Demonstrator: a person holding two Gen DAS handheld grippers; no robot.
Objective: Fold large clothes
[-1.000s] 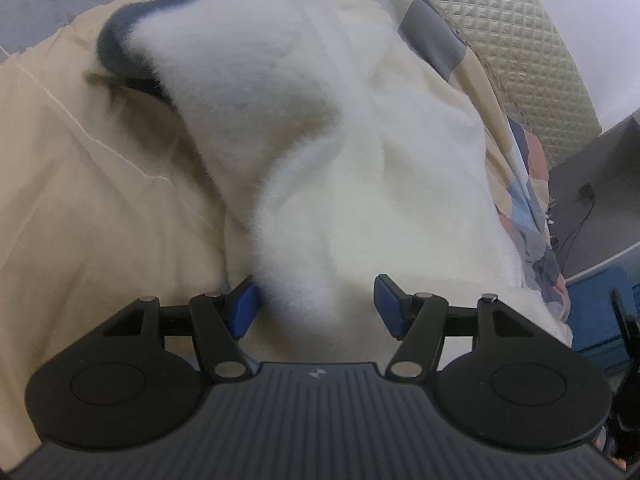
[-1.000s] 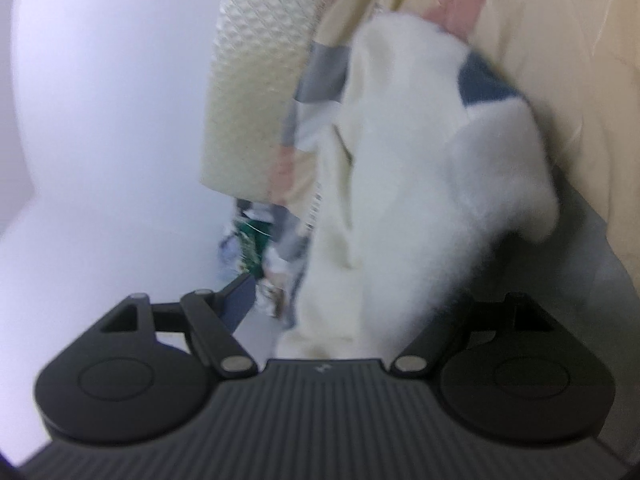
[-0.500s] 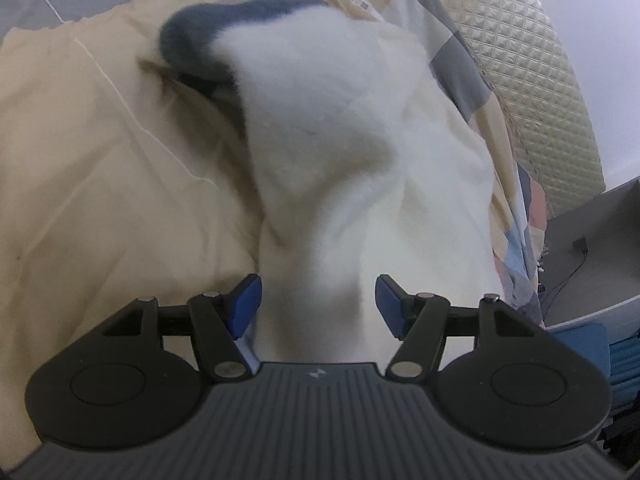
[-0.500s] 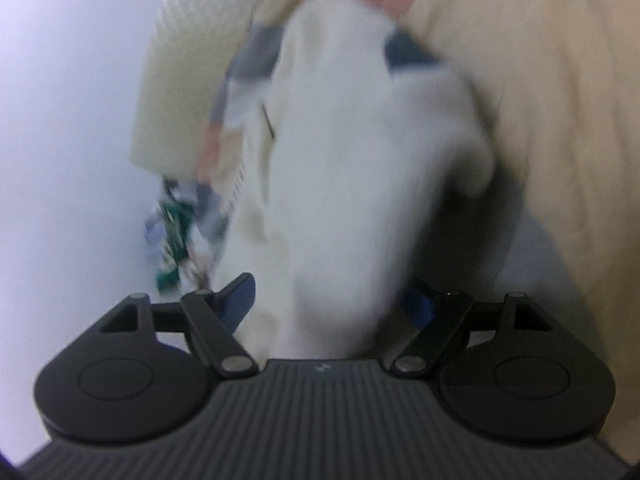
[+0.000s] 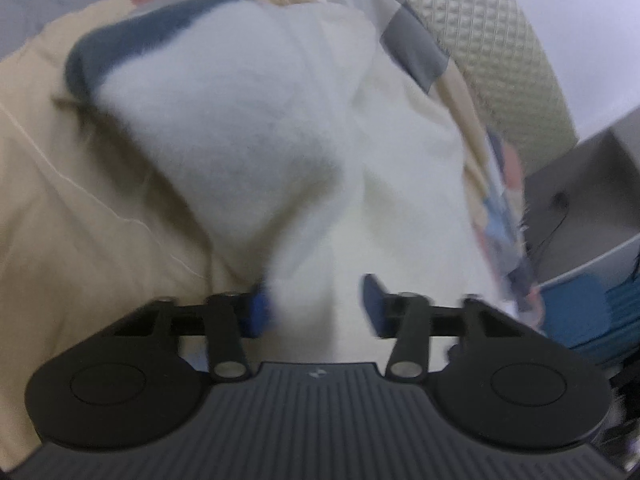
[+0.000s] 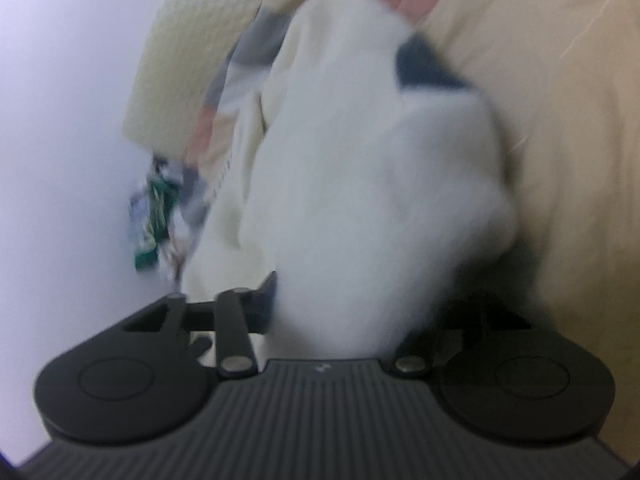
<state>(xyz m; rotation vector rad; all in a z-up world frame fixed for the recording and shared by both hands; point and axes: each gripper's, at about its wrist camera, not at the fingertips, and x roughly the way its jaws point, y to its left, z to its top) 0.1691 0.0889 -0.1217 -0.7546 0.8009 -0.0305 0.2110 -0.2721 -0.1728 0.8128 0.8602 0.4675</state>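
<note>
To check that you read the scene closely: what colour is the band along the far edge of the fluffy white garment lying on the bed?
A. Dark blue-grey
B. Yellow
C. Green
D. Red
A: the left wrist view shows a dark blue-grey band along the far edge of the white garment, and the right wrist view shows a dark patch there too.

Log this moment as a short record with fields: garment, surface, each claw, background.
garment: fluffy white garment with a dark blue band, bunched, lying on the bedspread
surface: beige bedspread with patchwork blocks
left claw: jaws closing, white fabric between them
right claw: jaws closing, white fabric between them; one finger is hidden by fabric
background: quilted headboard; image blurred
</note>
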